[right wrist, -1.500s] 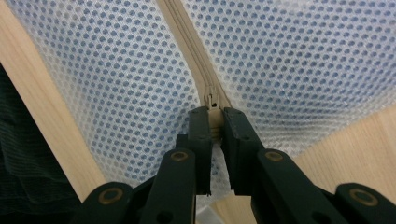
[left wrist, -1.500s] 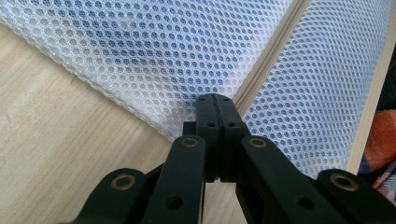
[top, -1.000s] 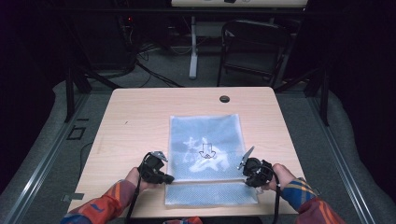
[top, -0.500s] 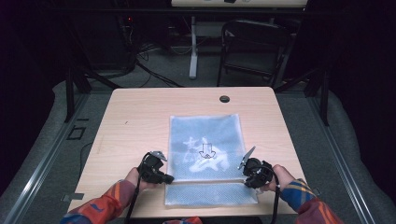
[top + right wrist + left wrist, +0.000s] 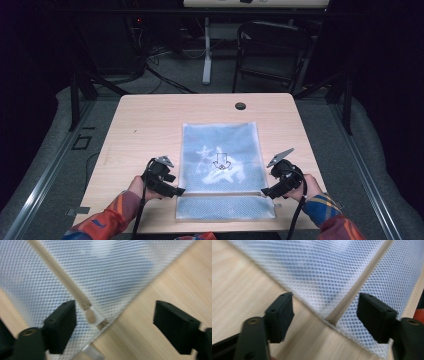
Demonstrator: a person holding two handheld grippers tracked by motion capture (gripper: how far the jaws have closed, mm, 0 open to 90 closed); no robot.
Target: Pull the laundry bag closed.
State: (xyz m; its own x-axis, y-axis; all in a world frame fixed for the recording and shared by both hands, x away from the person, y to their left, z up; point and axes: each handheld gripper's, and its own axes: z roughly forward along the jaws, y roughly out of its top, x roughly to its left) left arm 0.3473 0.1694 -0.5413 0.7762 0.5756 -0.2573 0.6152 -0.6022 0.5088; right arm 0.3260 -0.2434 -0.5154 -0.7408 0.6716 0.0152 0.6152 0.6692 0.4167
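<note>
1. Presently, a white mesh bag (image 5: 220, 167) lies flat on the wooden surface (image 5: 145, 130), right of centre, with its near edge close to the person's side. A blue item with a white print shows through the mesh.

2. A beige zipper (image 5: 222, 194) crosses the bag from left to right near its near edge. The right gripper view shows the slider (image 5: 91, 316) at the bag's right-hand corner, with a pull tab (image 5: 93, 352) hanging beneath it. Judged from that position and the flat, joined track, the bag appears zipped closed.

3. The left tongs (image 5: 176, 191) sit at the left end of the zipper. Their jaws stand wide, have just been opening, and press on nothing. In the left gripper view the zipper end (image 5: 332, 319) and the bag's corner lie between them, untouched.

4. The right tongs (image 5: 265, 192) sit at the right end of the zipper. Their jaws also stand wide, having just opened. The slider lies between them, nearer one jaw, and is not gripped.

5. Assessment: the closing work looks finished and both tongs have let go of the bag. What is left, at most, is drawing the hands clear. A check that the slider is fully seated would be prudent, as blur hides the last teeth.

6. A dark round port (image 5: 240, 106) sits at the far edge, well apart from the bag.
</note>
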